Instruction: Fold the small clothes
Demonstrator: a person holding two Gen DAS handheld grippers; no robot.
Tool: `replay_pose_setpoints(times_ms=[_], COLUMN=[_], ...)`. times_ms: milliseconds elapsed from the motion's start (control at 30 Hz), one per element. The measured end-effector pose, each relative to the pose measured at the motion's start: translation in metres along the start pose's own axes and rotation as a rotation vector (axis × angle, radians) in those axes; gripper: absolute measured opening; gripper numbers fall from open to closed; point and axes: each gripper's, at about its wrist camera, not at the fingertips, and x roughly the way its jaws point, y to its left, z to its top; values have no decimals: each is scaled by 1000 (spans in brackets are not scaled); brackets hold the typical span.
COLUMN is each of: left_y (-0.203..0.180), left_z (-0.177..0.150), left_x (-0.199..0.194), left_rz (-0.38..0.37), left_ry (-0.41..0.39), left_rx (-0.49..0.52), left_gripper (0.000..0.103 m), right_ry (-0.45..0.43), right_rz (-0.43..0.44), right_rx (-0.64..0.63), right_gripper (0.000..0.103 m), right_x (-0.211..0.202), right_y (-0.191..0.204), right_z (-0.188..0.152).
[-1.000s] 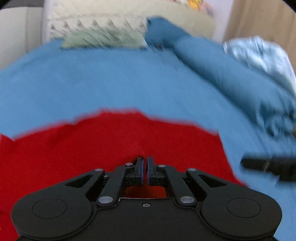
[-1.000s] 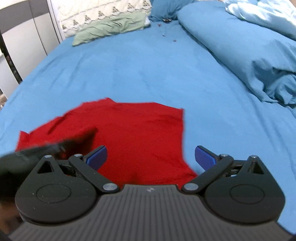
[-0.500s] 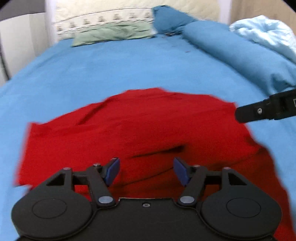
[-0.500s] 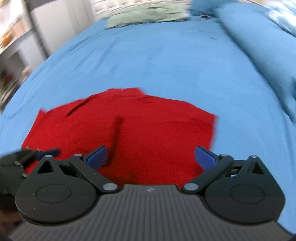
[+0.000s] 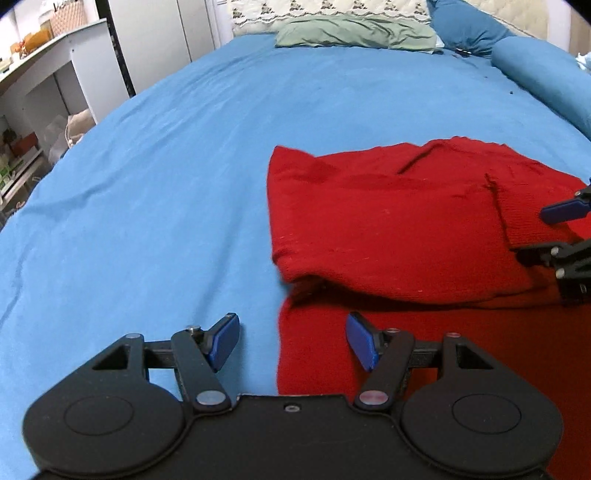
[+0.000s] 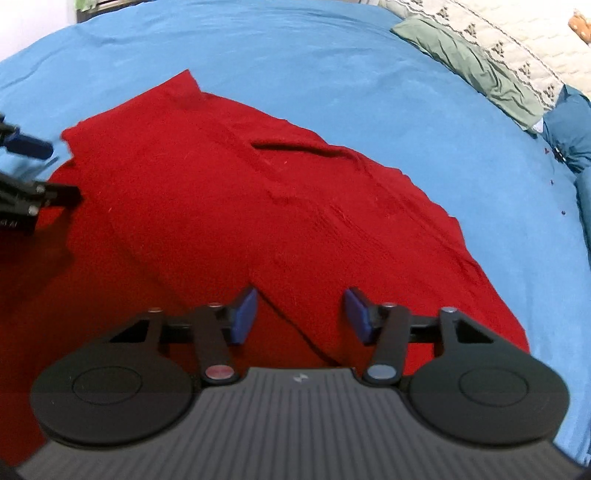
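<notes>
lying partly folded on the blue bed [image 5: 184,155], the red garment [image 5: 388,221] sits beneath the left gripper [image 5: 291,341], jaws spread, and the right gripper [image 6: 301,314], jaws just closing yet gripping nothing

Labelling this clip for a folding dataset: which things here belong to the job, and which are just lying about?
Job:
red garment, partly folded on the blue bed sheet
left gripper, open
right gripper, open, jaws just closing

Lying about:
green pillow
blue duvet roll
white shelves
</notes>
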Motion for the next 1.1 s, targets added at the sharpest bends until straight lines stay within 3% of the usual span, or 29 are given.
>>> replay_pose_setpoints(times_ms=[33,100,167,267,400,533,600,667,800,1033,1100], left_y=[1,5,5,7,13,15,14,14,15,14,14], left_z=[3,4,3,1,3,2,2,2,3,3,3], left_x=[5,6,5,3,5,5,6,6,8,5,5], left_rz=[-4,-13,-19,-21,-23,-25,-24,-23,-17,-14,-14], left_ry=[1,-3,-7,-12,-6,-9,-11,-12,-13,-14,-16], left_rx=[-4,-13,-18,-22,-29,-20,-13,-13,-22,-21,-21], left_gripper=[69,69,69,69,69,69,69,69,69,69,69], right_ry=[3,7,-9,-67,-106,-27,-1,2,-81,-109,-94], right_rz=[4,1,-6,-54,-118,-119,-98,-66,6,12,-2], right_rx=[-6,-29,-5,164,502,774,849,901,983,1073,1083], right_gripper=[52,30,23,22,22,22,24,27,61,61,56], right_x=[2,2,-1,-25,-55,-48,-38,-33,-34,-29,-25], right_y=[4,7,-1,-28,-80,-114,-121,-125,-128,-137,-136], right_z=[2,3,7,5,-27,-84,-107,-122,-129,-121,-117])
